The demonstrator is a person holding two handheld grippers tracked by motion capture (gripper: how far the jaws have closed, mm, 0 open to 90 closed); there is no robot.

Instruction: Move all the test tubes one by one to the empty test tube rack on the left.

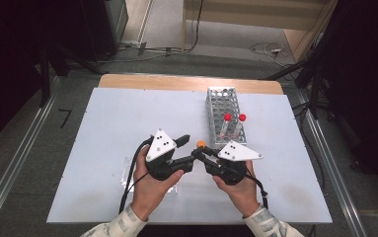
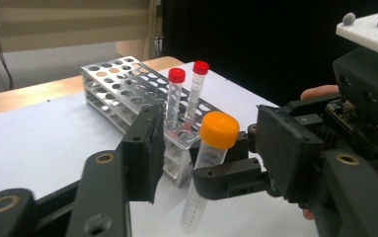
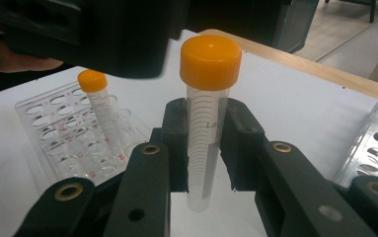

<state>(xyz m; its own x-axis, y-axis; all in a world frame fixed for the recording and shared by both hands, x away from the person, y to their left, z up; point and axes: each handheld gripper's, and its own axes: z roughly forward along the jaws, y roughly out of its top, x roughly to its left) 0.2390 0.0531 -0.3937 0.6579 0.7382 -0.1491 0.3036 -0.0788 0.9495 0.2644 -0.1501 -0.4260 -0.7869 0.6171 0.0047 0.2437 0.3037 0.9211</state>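
Right tool [image 3: 204,153] pinching upright orange-capped tube [image 3: 207,123], left tool [image 2: 211,148] spread around its cap, untouching, metal rack [image 1: 223,116] on counter [image 1: 127,123]

Two grippers [image 1: 195,148] meet at an orange-capped tube [image 1: 201,144] beside the rack [image 1: 221,106]

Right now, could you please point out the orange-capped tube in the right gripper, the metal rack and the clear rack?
held tube [image 3: 210,61]: right gripper view, on its orange cap.
metal rack [image 2: 115,79]: left gripper view, on its perforated top.
clear rack [image 3: 53,128]: right gripper view, on its top plate.
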